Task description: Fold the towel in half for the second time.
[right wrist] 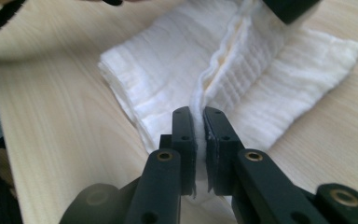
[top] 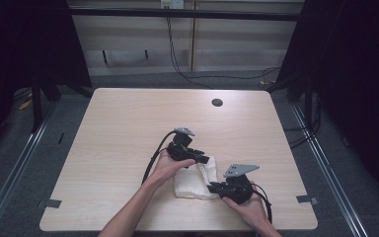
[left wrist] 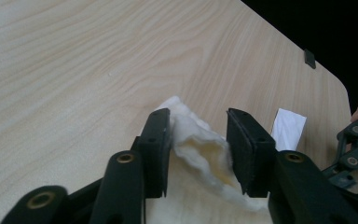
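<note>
Two grippers are working one white cloth on the wooden table, seen from the high view. Cloth is lying folded near the table's front edge, roughly at 5 o'clock from the table's middle, between both hands.

Right gripper is sitting at the cloth's 3 o'clock side in the high view, held in the right hand. In the right gripper view its jaws are pinching a raised ridge of cloth, almost closed, only the thin fold between the pads. That ridge is running away from the jaws toward 1 o'clock.

Left gripper is sitting at the cloth's 12 o'clock edge in the high view, held in the left hand. In the left gripper view its jaws are standing about half open, a bunched hump of cloth lying between them, pads not pressing on it as far as shows.

Small white paper slip is lying on the table at 3 o'clock of the left jaws.

A round hole is showing in the table toward 12 o'clock.
</note>
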`<state>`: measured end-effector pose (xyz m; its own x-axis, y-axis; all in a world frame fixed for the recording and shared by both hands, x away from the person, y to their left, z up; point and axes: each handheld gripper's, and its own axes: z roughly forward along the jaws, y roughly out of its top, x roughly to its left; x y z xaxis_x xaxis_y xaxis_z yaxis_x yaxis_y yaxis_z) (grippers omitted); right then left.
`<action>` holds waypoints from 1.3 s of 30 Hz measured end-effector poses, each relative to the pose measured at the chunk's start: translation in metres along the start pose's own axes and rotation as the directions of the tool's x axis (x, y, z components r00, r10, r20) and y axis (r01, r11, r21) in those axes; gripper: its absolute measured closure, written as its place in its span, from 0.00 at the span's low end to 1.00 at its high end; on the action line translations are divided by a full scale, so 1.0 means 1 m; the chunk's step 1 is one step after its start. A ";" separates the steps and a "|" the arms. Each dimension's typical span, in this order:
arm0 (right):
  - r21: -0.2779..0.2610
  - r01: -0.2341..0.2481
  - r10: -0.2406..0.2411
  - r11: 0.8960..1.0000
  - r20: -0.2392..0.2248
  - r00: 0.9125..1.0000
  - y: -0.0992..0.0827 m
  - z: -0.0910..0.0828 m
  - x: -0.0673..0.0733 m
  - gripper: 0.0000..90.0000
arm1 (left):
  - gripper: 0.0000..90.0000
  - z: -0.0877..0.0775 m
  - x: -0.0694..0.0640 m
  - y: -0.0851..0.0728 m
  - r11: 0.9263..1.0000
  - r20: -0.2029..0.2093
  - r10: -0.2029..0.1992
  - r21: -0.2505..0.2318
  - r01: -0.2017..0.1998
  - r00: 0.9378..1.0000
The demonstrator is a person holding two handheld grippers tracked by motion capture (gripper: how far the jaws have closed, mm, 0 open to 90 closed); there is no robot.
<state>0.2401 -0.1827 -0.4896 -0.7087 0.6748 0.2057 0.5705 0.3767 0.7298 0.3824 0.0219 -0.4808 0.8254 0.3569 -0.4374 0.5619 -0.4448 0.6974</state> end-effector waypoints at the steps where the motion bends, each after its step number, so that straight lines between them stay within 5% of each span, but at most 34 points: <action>1: 0.006 -0.009 0.009 1.000 0.006 1.000 -0.001 0.000 -0.001 0.93 | 0.63 -0.001 0.000 0.000 1.000 0.000 0.007 0.000 -0.007 1.000; 15: 0.024 -0.048 0.047 0.999 0.040 0.998 -0.004 -0.003 -0.009 0.75 | 0.46 -0.022 0.001 -0.002 0.998 -0.011 0.035 -0.048 -0.035 0.999; 22: 0.017 -0.038 0.036 0.999 0.103 0.994 -0.003 -0.007 -0.012 0.69 | 0.51 -0.029 -0.003 -0.007 0.998 -0.067 0.057 -0.027 -0.059 0.996; 25: 0.002 -0.060 0.059 0.998 0.136 0.989 -0.004 -0.011 -0.013 0.68 | 0.52 -0.034 -0.004 -0.011 0.997 -0.084 0.071 -0.022 -0.073 0.994; 32: -0.070 -0.067 0.075 0.995 0.127 0.989 0.003 -0.023 -0.025 0.68 | 0.57 -0.052 -0.007 -0.018 0.995 -0.102 0.091 -0.026 -0.094 0.991; 39: -0.146 -0.057 0.074 0.988 0.118 0.990 0.028 -0.042 -0.051 0.66 | 0.48 -0.066 -0.017 -0.020 0.993 -0.166 0.114 0.010 -0.114 0.979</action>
<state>0.2751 -0.2334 -0.4520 -0.6103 0.7713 0.1806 0.5431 0.2414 0.8042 0.3531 0.0784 -0.4499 0.8636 0.4355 -0.2541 0.4645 -0.4913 0.7368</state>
